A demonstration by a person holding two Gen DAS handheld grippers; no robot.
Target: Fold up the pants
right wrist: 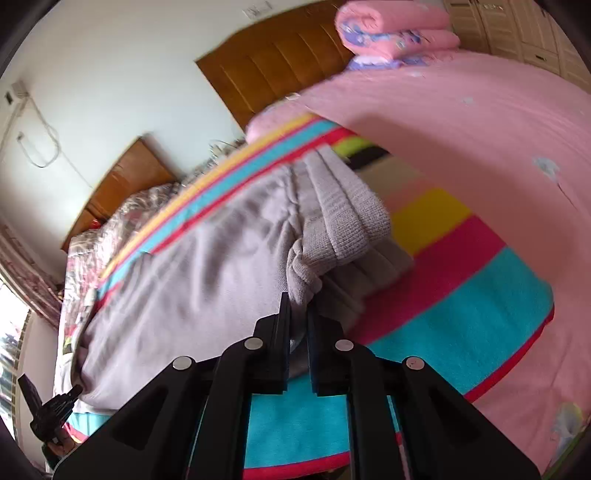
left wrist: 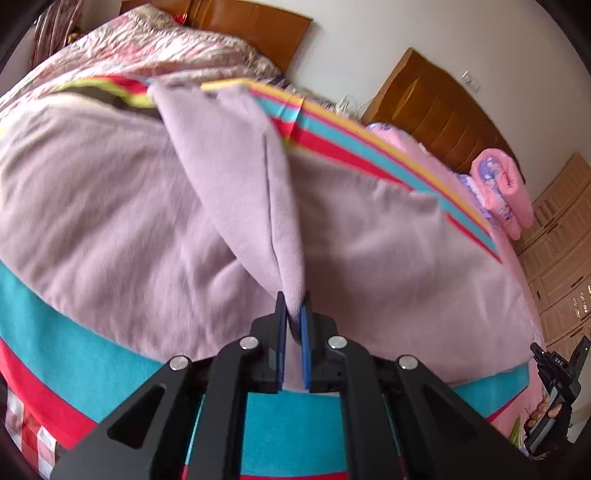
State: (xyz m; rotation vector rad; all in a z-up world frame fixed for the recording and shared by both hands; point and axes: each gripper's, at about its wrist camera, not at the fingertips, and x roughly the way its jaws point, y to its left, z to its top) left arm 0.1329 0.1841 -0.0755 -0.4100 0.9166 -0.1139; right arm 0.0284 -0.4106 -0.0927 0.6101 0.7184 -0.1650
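Left gripper (left wrist: 294, 306), black with blue pads: jaws nearly closed, pinching a raised fold of the soft lilac-grey fleece pants (left wrist: 122, 206); the pinched cloth rises as a narrow peak from between the pads. Right gripper (right wrist: 298, 308), black: jaws likewise nearly closed, clamping bunched cloth just below the ribbed knit waistband (right wrist: 345, 206), which is lifted and folded over. The pants lie spread on a striped towel blanket of teal, red and yellow bands (right wrist: 458, 306) covering the bed. A pink sheet (right wrist: 461, 122) extends to the right of the blanket. A rolled pink quilt (right wrist: 391, 29) sits by the brown wooden headboard (right wrist: 280, 62), well apart from the pants.
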